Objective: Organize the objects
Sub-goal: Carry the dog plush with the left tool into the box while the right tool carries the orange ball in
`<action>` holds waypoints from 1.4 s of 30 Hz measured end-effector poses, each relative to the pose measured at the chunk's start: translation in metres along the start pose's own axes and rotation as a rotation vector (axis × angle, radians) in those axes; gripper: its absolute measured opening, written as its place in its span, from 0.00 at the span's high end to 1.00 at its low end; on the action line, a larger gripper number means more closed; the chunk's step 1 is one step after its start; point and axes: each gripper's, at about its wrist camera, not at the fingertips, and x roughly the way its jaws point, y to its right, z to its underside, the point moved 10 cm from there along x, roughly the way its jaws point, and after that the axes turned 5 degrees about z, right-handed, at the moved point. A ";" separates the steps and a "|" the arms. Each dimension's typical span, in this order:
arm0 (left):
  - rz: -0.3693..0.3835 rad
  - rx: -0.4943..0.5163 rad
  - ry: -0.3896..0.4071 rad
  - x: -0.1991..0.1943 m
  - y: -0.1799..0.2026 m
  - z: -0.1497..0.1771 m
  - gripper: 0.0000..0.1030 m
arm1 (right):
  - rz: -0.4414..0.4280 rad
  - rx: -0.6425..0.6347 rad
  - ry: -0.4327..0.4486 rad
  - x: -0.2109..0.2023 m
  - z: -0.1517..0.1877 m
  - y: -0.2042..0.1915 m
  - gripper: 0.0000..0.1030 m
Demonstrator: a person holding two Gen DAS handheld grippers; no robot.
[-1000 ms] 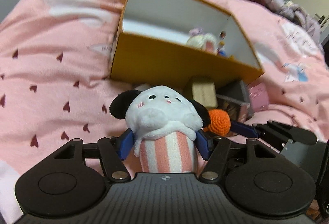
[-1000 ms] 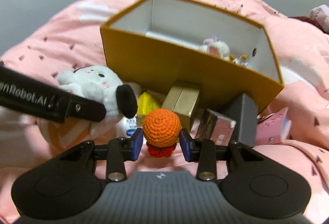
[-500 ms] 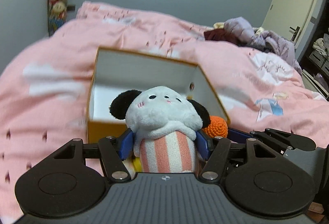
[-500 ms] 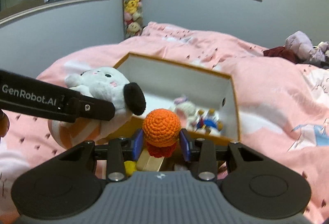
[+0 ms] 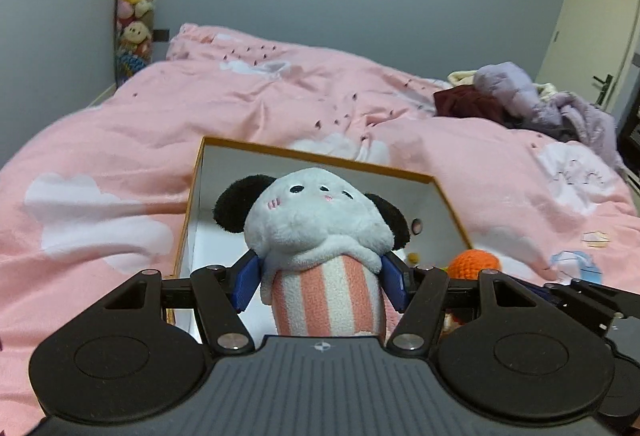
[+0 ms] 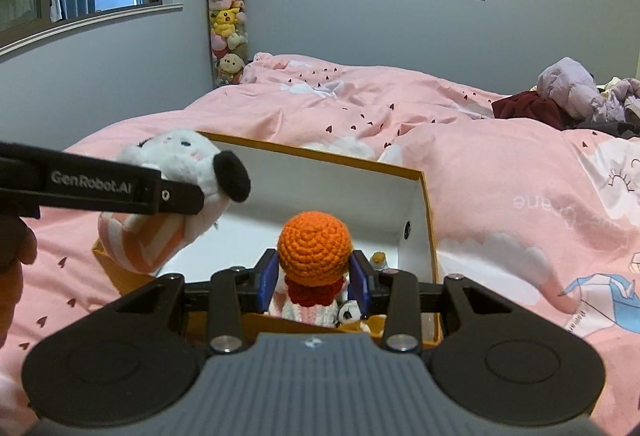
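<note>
My left gripper (image 5: 320, 282) is shut on a white plush dog (image 5: 316, 232) with black ears and a pink-striped body, held upright over the near left part of an orange box (image 5: 316, 152) with white inner walls. My right gripper (image 6: 314, 278) is shut on an orange crocheted ball (image 6: 314, 250) with a red base, above the box's near right part (image 6: 424, 220). In the right wrist view the plush dog (image 6: 188, 164) hangs at the left in the left gripper's black fingers (image 6: 100, 188). Small toys (image 6: 348, 312) lie on the box floor under the ball.
The box rests on a bed with a pink heart-and-cloud duvet (image 5: 120, 140). A heap of purple and dark red clothes (image 5: 520, 100) lies at the far right. A tall column of plush toys (image 6: 226, 24) stands against the grey wall. A hand (image 6: 12, 260) shows at the left edge.
Both grippers rose and moved forward with their toys, from in front of the box's near wall to above its open top. The loose items by the box dropped from view.
</note>
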 end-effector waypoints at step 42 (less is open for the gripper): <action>0.042 -0.054 -0.277 0.066 -0.020 0.048 0.56 | -0.016 0.098 -0.156 0.039 0.035 0.009 0.61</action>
